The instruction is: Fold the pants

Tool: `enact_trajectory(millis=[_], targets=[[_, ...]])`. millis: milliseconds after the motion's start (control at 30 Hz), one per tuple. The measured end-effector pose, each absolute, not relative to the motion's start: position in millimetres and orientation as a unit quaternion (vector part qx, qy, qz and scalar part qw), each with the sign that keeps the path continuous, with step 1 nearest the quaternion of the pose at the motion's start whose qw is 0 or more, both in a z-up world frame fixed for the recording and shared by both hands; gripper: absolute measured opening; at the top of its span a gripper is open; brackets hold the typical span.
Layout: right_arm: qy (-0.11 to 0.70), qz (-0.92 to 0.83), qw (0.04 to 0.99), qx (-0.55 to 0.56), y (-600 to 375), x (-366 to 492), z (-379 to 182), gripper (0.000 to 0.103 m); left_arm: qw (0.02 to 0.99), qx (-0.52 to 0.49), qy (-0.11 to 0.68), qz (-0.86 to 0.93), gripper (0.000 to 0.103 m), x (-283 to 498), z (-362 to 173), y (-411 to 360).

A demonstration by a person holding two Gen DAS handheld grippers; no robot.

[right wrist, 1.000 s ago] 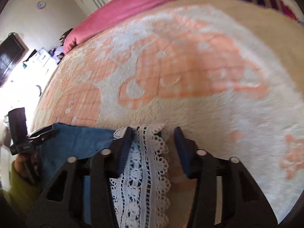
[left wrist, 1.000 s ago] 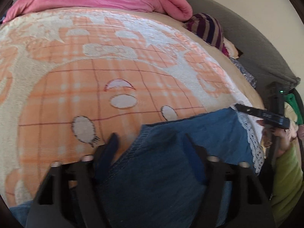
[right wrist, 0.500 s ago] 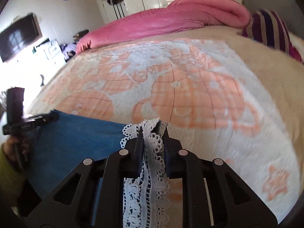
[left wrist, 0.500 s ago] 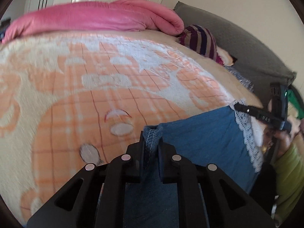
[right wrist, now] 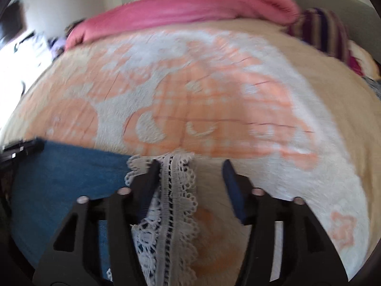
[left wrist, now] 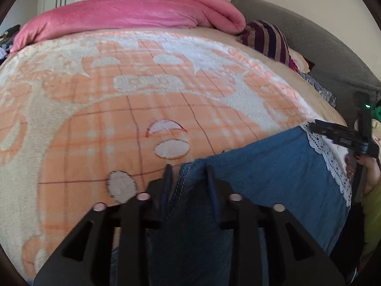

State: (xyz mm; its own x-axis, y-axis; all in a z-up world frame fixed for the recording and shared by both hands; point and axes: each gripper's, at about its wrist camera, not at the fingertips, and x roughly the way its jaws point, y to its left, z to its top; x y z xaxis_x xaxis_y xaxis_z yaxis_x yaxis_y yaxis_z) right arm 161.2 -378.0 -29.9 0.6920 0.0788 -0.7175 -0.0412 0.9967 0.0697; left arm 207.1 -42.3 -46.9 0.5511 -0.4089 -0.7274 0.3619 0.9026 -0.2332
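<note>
Blue denim pants (left wrist: 273, 166) with a white lace hem (left wrist: 331, 159) lie on the near edge of the orange and white blanket (left wrist: 119, 119). My left gripper (left wrist: 188, 169) straddles the stitched denim corner; its jaws are opening and the cloth stands loosely between them. In the right wrist view my right gripper (right wrist: 190, 164) is also opening. The lace hem (right wrist: 176, 190) rests against its left finger, clear of the right one. The denim (right wrist: 66, 178) stretches away to the left. Each view shows the other gripper at the far end of the pants.
A rolled pink duvet (left wrist: 133, 12) lies across the far side of the bed. A striped pillow (left wrist: 269, 38) and a grey headboard (left wrist: 321, 54) are at the far right. A hand (left wrist: 371, 169) with a green sleeve holds the right gripper.
Both grippers closed on the cloth half a second ago, the left on the denim corner, the right on the lace. Both have now spread their fingers again.
</note>
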Motion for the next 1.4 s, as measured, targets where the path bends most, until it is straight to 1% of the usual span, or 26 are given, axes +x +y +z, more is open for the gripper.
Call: enact_trajectory(millis=[100, 133, 167, 233, 333, 433, 567, 700, 733, 767, 800, 933, 1000, 1067, 1100, 1133, 1167, 1200, 1233, 1267, 1400], targets=[[0.344, 0.042, 0.933, 0.098, -401, 119, -6, 0.059, 0.886, -0.029, 0.409, -0.217, 0.035, 195, -33, -34], [0.343, 0.044, 0.932, 0.111, -405, 110, -5, 0.061, 0.889, -0.032, 0.403, -0.215, 0.040, 188, -25, -30], [0.344, 0.047, 0.929, 0.126, -410, 96, -5, 0.061, 0.892, -0.036, 0.396, -0.216, 0.046, 181, -19, -26], [0.353, 0.058, 0.922, 0.147, -414, 72, -9, 0.061, 0.894, -0.039, 0.389, -0.220, 0.055, 165, -10, -20], [0.383, 0.073, 0.908, 0.152, -411, 44, -19, 0.061, 0.898, -0.022, 0.378, -0.223, 0.057, 138, 0, -18], [0.407, 0.095, 0.899, 0.131, -402, 27, -25, 0.061, 0.898, -0.027, 0.377, -0.225, 0.062, 110, 1, -14], [0.436, 0.113, 0.887, 0.105, -393, 27, -31, 0.061, 0.898, -0.024, 0.380, -0.221, 0.063, 79, -3, -11], [0.465, 0.121, 0.873, 0.084, -386, 29, -41, 0.061, 0.894, -0.014, 0.394, -0.213, 0.063, 55, -12, -9], [0.470, 0.120, 0.870, 0.084, -386, 30, -44, 0.061, 0.893, -0.004, 0.400, -0.207, 0.064, 51, -17, -9], [0.478, 0.120, 0.866, 0.087, -385, 32, -48, 0.061, 0.892, 0.005, 0.405, -0.200, 0.068, 48, -20, -9], [0.483, 0.125, 0.862, 0.089, -384, 32, -52, 0.061, 0.890, 0.011, 0.411, -0.196, 0.070, 46, -23, -10], [0.492, 0.134, 0.856, 0.085, -374, 34, -55, 0.061, 0.881, 0.037, 0.440, -0.169, 0.070, 43, -38, -8], [0.492, 0.131, 0.856, 0.086, -371, 34, -56, 0.058, 0.880, 0.041, 0.444, -0.163, 0.070, 43, -41, -7], [0.489, 0.127, 0.860, 0.076, -367, 32, -54, 0.051, 0.881, 0.041, 0.444, -0.161, 0.071, 42, -41, -6], [0.486, 0.129, 0.860, 0.084, -368, 32, -54, 0.049, 0.881, 0.040, 0.444, -0.160, 0.073, 42, -41, -6], [0.482, 0.128, 0.862, 0.094, -370, 32, -53, 0.044, 0.881, 0.039, 0.444, -0.160, 0.077, 42, -42, -6], [0.481, 0.124, 0.863, 0.096, -372, 31, -53, 0.037, 0.880, 0.038, 0.446, -0.160, 0.078, 42, -43, -7], [0.480, 0.122, 0.863, 0.095, -373, 30, -52, 0.032, 0.880, 0.040, 0.446, -0.159, 0.078, 42, -44, -8], [0.480, 0.124, 0.864, 0.087, -370, 30, -51, 0.023, 0.880, 0.044, 0.445, -0.157, 0.079, 41, -45, -10], [0.479, 0.127, 0.866, 0.066, -365, 28, -48, 0.021, 0.880, 0.046, 0.446, -0.156, 0.079, 40, -46, -10], [0.469, 0.094, 0.875, -0.077, -334, 16, -34, 0.020, 0.880, 0.045, 0.447, -0.155, 0.080, 42, -47, -10]])
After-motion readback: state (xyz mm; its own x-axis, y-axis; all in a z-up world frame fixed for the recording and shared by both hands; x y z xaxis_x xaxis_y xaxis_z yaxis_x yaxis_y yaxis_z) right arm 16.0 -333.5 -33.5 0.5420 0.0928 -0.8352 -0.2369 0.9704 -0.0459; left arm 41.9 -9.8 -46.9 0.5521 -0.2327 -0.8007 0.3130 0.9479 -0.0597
